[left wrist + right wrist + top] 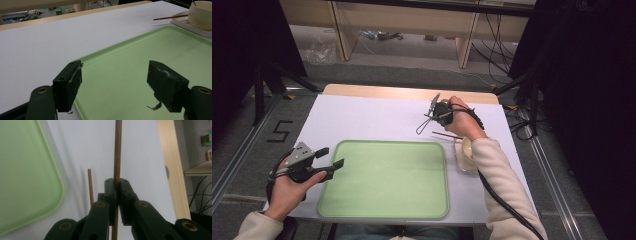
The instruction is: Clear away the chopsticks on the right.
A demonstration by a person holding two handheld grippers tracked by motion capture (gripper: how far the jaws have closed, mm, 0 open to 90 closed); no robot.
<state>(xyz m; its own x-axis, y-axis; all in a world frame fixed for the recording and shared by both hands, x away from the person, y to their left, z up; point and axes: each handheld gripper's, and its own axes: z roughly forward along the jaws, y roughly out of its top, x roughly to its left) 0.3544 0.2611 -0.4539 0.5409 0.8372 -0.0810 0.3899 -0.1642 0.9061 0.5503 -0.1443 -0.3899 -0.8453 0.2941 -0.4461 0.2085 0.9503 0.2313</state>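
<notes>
My right gripper (433, 118) hovers over the far right of the white table and is shut on a brown wooden chopstick (118, 150), which runs straight out between the pads of the right gripper (116, 181). A second chopstick (90, 185) lies on the table beside it, also visible as the loose chopstick (447, 135) and the chopstick (170, 17) pointing at a cream bowl (467, 152). My left gripper (332, 157) rests at the left edge of the green tray (382, 200). The left gripper (115, 80) is open with nothing between its jaws.
The cream bowl (201, 13) stands on a small white tray (185, 23) just right of the green tray (130, 62). The white table top (372, 117) ends in a wooden strip (402, 92) at the back. Cables and desk legs lie beyond.
</notes>
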